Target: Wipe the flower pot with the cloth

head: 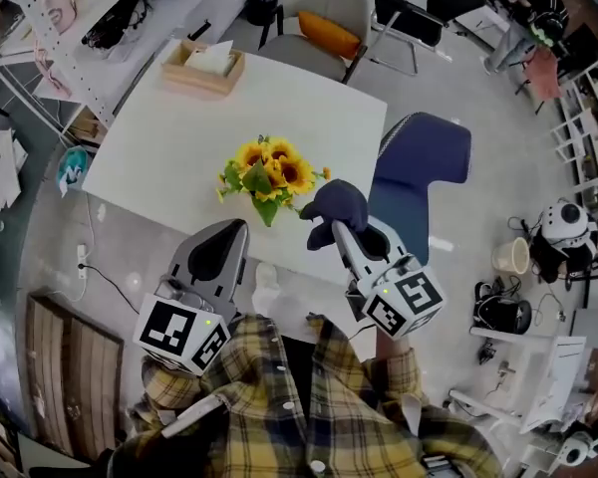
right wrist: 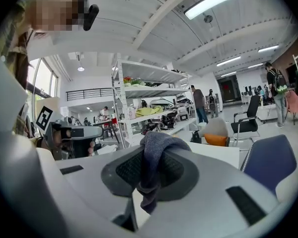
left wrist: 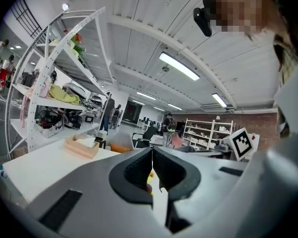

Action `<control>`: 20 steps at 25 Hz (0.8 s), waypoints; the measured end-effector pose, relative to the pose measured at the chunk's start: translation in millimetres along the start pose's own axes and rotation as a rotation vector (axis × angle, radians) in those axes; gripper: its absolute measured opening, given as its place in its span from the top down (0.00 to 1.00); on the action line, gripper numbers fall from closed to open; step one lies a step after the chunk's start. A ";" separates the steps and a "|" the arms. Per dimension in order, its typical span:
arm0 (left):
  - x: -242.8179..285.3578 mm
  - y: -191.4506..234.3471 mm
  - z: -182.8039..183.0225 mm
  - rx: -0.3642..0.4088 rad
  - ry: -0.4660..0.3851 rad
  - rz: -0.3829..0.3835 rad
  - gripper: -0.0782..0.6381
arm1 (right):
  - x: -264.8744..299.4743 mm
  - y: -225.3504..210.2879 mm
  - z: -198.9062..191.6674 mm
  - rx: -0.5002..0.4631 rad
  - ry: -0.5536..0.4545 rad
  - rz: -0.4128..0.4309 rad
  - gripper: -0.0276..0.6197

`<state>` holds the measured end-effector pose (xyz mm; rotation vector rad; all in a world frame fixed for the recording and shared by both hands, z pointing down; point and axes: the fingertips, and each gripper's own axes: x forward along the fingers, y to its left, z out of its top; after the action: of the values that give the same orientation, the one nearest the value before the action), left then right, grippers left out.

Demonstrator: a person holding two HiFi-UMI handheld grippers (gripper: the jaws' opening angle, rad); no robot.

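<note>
A bunch of yellow sunflowers (head: 267, 172) stands near the front edge of the white table (head: 179, 132); the leaves and blooms hide the flower pot itself. My right gripper (head: 341, 229) is just right of the flowers, shut on a dark blue-grey cloth (head: 337, 204) that bulges over its tips. In the right gripper view the cloth (right wrist: 151, 170) hangs pinched between the jaws of the right gripper (right wrist: 150, 155). My left gripper (head: 234, 229) sits in front of the flowers, shut with nothing in it. In its own view the left gripper (left wrist: 152, 156) has its jaws pressed together.
A wooden tissue box (head: 201, 68) sits at the table's far edge. A blue chair (head: 424, 162) stands right of the table, close to my right gripper. A grey chair with an orange cushion (head: 329, 30) is beyond it. White shelving (head: 65, 28) lines the left side.
</note>
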<state>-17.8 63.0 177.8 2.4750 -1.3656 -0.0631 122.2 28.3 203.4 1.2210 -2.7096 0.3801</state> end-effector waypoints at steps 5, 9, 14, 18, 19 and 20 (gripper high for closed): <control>35.8 26.7 3.9 -0.017 -0.001 0.025 0.88 | 25.1 -40.3 11.7 -0.006 0.012 -0.013 0.91; 48.0 46.0 -4.2 -0.022 0.038 0.047 0.88 | 34.3 -57.7 10.5 0.019 0.020 -0.034 0.91; 61.7 67.7 -8.9 0.008 0.096 0.051 0.88 | 37.1 -71.3 5.4 0.064 0.050 -0.081 0.91; 68.7 82.2 -24.8 0.019 0.166 0.041 0.87 | 34.7 -81.0 -16.6 0.100 0.110 -0.115 0.91; 70.3 84.9 -32.1 0.012 0.185 0.039 0.88 | 35.5 -84.2 -23.4 0.108 0.128 -0.127 0.91; 71.5 86.9 -40.4 0.004 0.207 0.036 0.87 | 36.5 -86.1 -30.3 0.120 0.144 -0.136 0.91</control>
<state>-42.4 -29.5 249.5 2.3818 -1.3224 0.1979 163.7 -44.0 255.6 1.3446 -2.4983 0.5956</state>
